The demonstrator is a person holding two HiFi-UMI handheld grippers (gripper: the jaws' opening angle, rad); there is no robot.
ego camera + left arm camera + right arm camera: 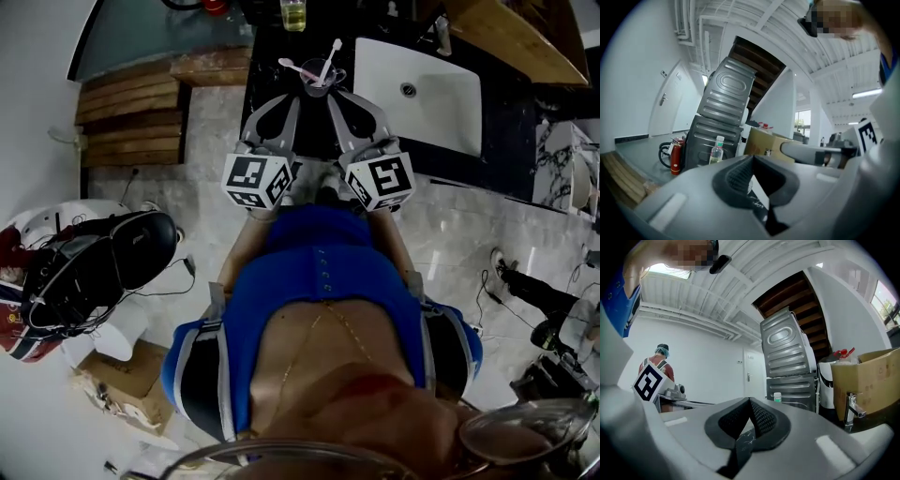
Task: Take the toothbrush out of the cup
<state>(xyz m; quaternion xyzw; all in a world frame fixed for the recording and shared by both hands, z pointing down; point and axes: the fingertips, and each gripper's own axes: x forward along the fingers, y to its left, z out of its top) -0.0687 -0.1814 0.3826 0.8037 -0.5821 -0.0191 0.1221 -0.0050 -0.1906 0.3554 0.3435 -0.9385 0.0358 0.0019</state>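
Note:
A clear cup (317, 81) stands on the dark counter (272, 56), left of the sink. Two toothbrushes lean out of it: a white one (332, 54) slanting up to the right and a pink-handled one (294, 67) slanting left. My left gripper (296, 97) and right gripper (332, 97) point at the cup from the near side, their tips just short of it, one to each side. Both are shut with nothing between the pads. The left gripper view (752, 158) and right gripper view (750, 401) show closed jaws and the room beyond; the cup is not in them.
A white sink (417, 94) with a faucet (441, 36) lies right of the cup. A glass of yellow liquid (292, 13) stands at the counter's back. Wooden steps (127, 103) are at the left. Black gear (94, 262) and a cardboard box (122, 380) sit on the floor.

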